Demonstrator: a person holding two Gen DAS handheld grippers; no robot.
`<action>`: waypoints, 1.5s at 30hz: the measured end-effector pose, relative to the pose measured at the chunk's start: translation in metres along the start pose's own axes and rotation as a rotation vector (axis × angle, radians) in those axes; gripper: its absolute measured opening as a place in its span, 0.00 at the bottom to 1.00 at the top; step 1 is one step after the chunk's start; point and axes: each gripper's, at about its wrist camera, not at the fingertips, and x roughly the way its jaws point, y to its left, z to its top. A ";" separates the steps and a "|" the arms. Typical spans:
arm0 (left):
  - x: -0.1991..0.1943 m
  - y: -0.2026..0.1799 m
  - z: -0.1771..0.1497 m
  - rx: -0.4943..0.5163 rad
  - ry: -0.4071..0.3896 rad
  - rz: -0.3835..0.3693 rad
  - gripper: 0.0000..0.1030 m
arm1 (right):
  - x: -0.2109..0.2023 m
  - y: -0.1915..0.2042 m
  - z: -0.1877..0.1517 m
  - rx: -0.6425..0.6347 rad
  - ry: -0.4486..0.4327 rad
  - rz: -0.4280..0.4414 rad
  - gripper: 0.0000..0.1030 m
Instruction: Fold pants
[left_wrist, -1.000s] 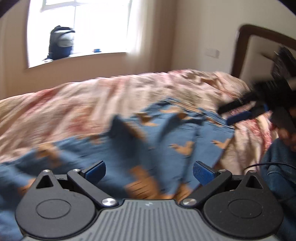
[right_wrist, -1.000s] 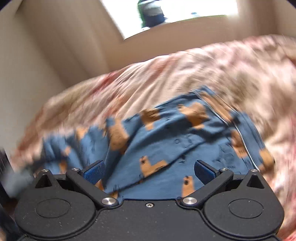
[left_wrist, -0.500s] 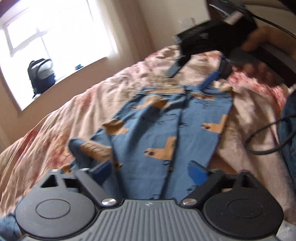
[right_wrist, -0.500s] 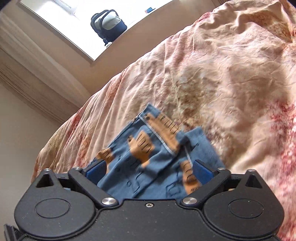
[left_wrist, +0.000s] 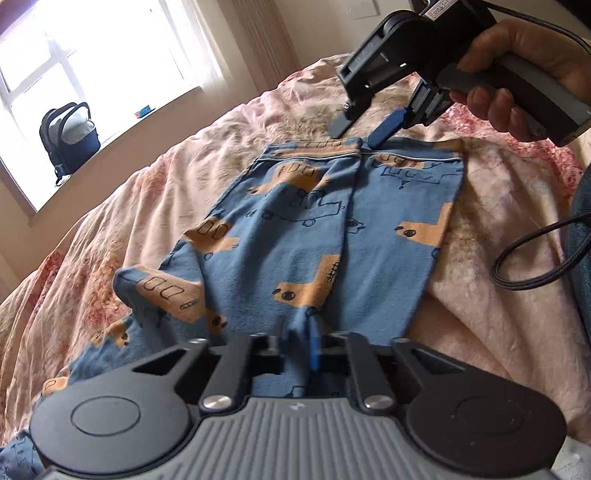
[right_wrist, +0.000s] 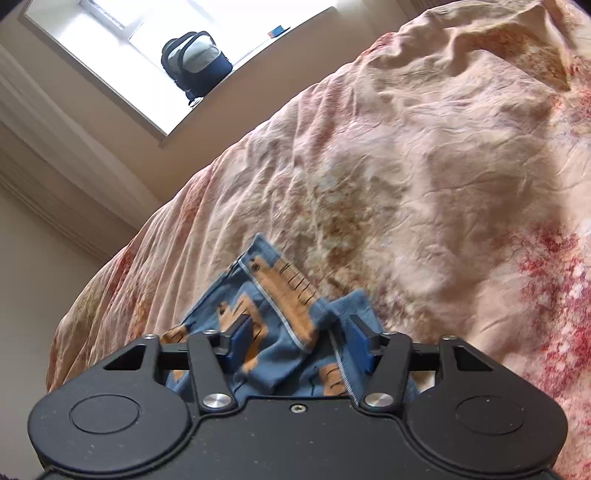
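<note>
**Both tongs on the pants, one at each end**

The left gripper (left_wrist: 297, 341) has its two fingers drawn together at 6 o'clock in the left wrist view, pinching a raised ridge of blue cloth near the middle of the pants (left_wrist: 314, 229). The right gripper (right_wrist: 301, 339) has its fingers part way in, with a bunched fold of the piped hem between them; the left pad (right_wrist: 240, 334) lies against the cloth, but whether the pair truly clamps it cannot be told. In the left wrist view the same tool appears at 1 o'clock, its blue fingertips (left_wrist: 384, 127) angled down and touching the far edge of the garment at the central seam, the handle held in the person's right hand (left_wrist: 524, 70).

The pants, blue with orange vehicle prints, lie spread on the pink floral bedspread (left_wrist: 184, 155), running from 6 o'clock up toward 12, with a rumpled leg trailing off toward 8 o'clock. A black cable (left_wrist: 532, 258) loops over the bedding at 3 o'clock. On the windowsill (right_wrist: 236, 92), toward 10 o'clock in the left wrist view and 11 o'clock in the right wrist view, stands a dark backpack (right_wrist: 195, 68) with a small blue item (right_wrist: 279, 30) beside it.
</note>
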 end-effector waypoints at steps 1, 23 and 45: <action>0.000 0.001 0.001 -0.007 0.005 0.000 0.05 | 0.002 -0.001 0.001 0.001 0.005 -0.004 0.36; -0.037 0.002 0.006 -0.103 -0.018 -0.125 0.02 | -0.101 -0.011 -0.029 -0.222 -0.007 -0.035 0.05; -0.052 0.035 -0.037 -0.356 0.006 -0.081 0.89 | -0.090 0.009 -0.048 -0.520 -0.037 -0.177 0.77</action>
